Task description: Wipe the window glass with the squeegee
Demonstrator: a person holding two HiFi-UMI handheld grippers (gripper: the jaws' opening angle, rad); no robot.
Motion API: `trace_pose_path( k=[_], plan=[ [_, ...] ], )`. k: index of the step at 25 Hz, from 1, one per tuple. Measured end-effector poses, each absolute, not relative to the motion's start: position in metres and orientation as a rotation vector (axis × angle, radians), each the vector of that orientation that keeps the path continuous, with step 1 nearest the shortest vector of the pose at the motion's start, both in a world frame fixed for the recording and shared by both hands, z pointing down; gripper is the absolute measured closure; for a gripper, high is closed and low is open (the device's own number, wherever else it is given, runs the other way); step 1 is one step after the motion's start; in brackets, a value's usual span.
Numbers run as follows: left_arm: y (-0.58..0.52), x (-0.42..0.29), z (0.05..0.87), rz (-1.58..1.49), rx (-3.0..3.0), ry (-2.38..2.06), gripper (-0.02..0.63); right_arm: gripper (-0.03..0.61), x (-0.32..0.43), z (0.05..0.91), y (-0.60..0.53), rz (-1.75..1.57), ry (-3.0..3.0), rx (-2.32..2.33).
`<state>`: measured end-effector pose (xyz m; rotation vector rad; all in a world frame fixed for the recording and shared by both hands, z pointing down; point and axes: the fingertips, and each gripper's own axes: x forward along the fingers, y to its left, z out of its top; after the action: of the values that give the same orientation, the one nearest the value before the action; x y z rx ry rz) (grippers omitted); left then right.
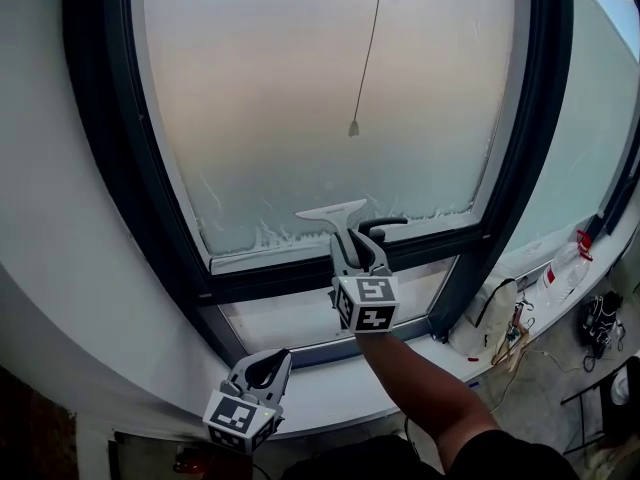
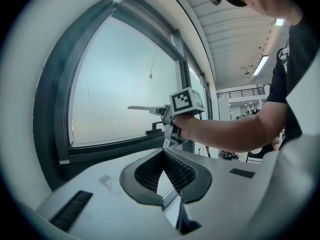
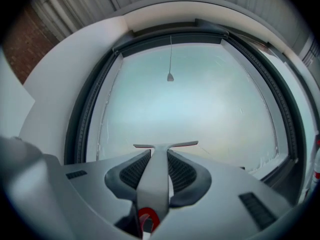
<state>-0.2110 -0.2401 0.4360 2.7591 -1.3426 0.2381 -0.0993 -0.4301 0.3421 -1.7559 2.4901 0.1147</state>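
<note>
Right gripper [image 1: 350, 240]: my jaws are clamped on the squeegee [image 1: 333, 211] handle, blade sticking out at 12 o'clock
Squeegee: blade sits low on the window glass [image 1: 330, 88], just above the foamy bottom edge
Left gripper [image 1: 262, 370]: down at 7 o'clock from the right one, jaws together, nothing in them

Gripping squeegee [image 1: 332, 210] in right gripper [image 1: 356, 244], blade against frosted window glass [image 1: 300, 98] near its bottom edge; left gripper [image 1: 266, 370] lower, nearer, leftward, over white sill [image 1: 345, 388].
</note>
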Motion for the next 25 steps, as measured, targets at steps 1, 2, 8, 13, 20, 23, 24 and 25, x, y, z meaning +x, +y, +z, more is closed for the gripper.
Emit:
trace_pose_path(
  k=[1,2,8,13,20,23,24,25],
  plan=[
    [-0.239,-0.210,0.435,0.227,2.772,-1.336,0.614,0.486,-0.108,0.327,-0.424,0.130,2.484,-1.711],
    [-0.238,-0.210,0.434,0.215,2.785,-1.329,0.613,0.486,-0.118,0.311,-0.418,0.146,2.479,-1.664],
    [-0.231,-0.223,0.433,0.207,2.775,-1.370,0.612,0.487,-0.162,0.201,-0.400,0.280,2.415,-1.439],
    [-0.223,-0.239,0.433,0.198,2.750,-1.424,0.612,0.486,-0.184,0.114,-0.407,0.465,2.346,-1.410],
    [-0.217,-0.260,0.432,0.193,2.714,-1.494,0.614,0.486,-0.208,0.055,-0.423,0.641,2.303,-1.464],
    [-0.217,-0.267,0.430,0.186,2.705,-1.516,0.613,0.486,-0.212,0.055,-0.433,0.622,2.298,-1.496],
    [-0.217,-0.268,0.429,0.184,2.703,-1.520,0.612,0.486,-0.212,0.057,-0.436,0.607,2.295,-1.506],
    [-0.217,-0.269,0.429,0.183,2.703,-1.522,0.613,0.486,-0.213,0.059,-0.438,0.590,2.292,-1.514]
  ],
)
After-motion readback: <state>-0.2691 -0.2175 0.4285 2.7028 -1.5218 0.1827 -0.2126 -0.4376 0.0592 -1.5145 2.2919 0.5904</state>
